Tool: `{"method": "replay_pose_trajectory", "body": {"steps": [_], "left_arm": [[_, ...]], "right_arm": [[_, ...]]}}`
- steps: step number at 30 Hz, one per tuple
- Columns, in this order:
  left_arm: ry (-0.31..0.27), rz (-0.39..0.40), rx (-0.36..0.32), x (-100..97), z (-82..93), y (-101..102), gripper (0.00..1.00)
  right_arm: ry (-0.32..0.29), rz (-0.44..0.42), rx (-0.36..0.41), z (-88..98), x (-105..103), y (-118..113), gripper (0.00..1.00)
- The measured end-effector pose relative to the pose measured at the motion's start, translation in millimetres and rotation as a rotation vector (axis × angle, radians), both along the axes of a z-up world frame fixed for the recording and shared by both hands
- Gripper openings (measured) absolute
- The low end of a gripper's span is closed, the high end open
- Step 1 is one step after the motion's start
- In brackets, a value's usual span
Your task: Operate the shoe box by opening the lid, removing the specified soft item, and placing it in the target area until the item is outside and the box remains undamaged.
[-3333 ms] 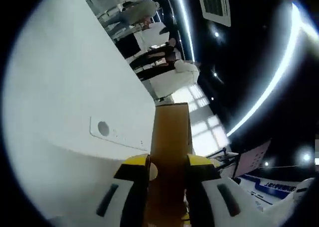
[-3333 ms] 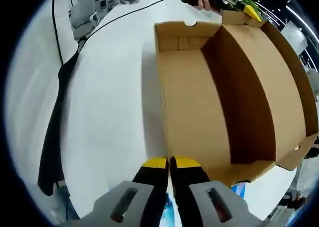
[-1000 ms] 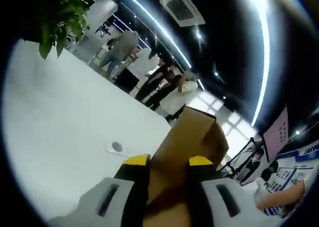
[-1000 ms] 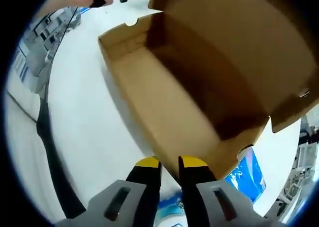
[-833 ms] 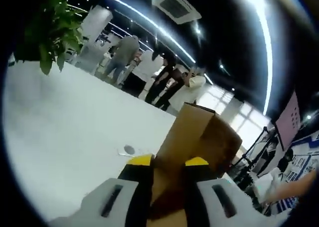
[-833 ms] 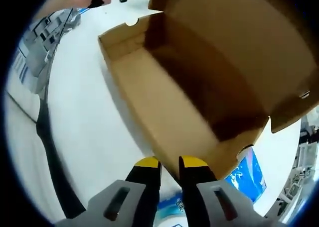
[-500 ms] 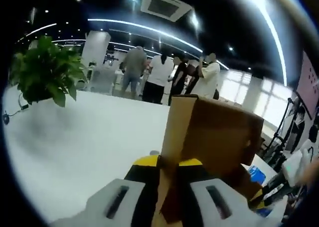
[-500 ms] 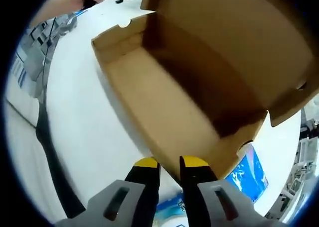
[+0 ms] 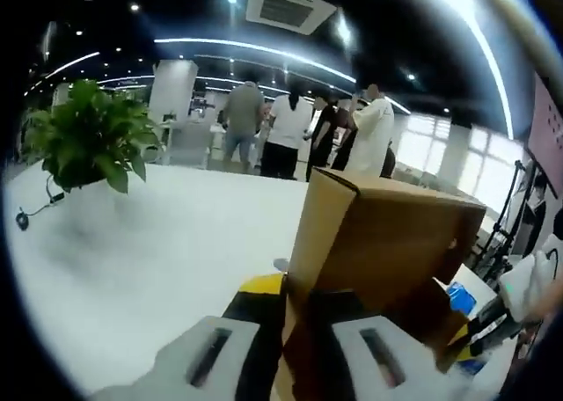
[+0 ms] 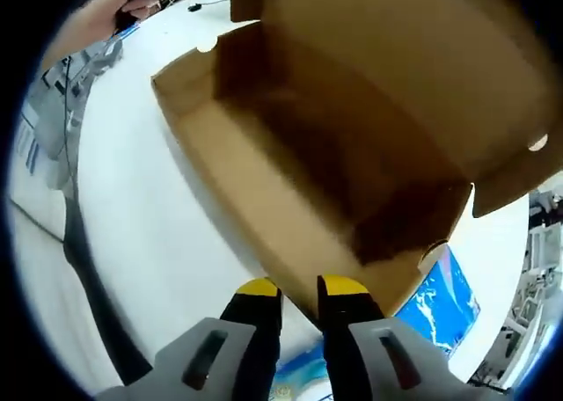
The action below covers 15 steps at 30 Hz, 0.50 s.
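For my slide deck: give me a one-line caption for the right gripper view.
Right gripper grips the near wall of an open cardboard box on a white table, blue packet beside.

grey gripper [image 10: 295,288] bodies, black yellow-tipped jaws.

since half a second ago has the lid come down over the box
Yes, a little. In the right gripper view the lid covers more of the box floor than before, while the right tool stays at the near wall.

Brown cardboard shoe box [image 10: 290,190], open
Lid [image 10: 413,76] swung up; bare interior; stands on white tabletop [image 10: 158,207].
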<state>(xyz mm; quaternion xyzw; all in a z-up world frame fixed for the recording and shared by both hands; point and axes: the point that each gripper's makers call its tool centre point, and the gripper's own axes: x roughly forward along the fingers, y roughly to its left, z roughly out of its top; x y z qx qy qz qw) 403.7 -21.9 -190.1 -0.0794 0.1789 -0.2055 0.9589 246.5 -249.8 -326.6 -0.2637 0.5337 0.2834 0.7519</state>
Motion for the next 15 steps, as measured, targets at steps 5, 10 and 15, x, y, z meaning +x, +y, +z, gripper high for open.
{"method": "replay_pose_trajectory", "body": {"steps": [5, 10, 15], "left_arm": [[0.019, 0.034, 0.021, -1.1, 1.3, 1, 0.05], [0.028, 0.072, 0.019, -6.6, 1.6, 2, 0.05], [0.034, 0.08, 0.042, -15.8, -2.7, 3, 0.05]], "right_arm": [[-0.003, 0.0, -0.005, 0.1, 0, 1, 0.13], [-0.001, -0.01, -0.005, 0.5, 0, 1, 0.13], [-0.014, 0.007, -0.002, 0.5, -1, 2, 0.13]]}}
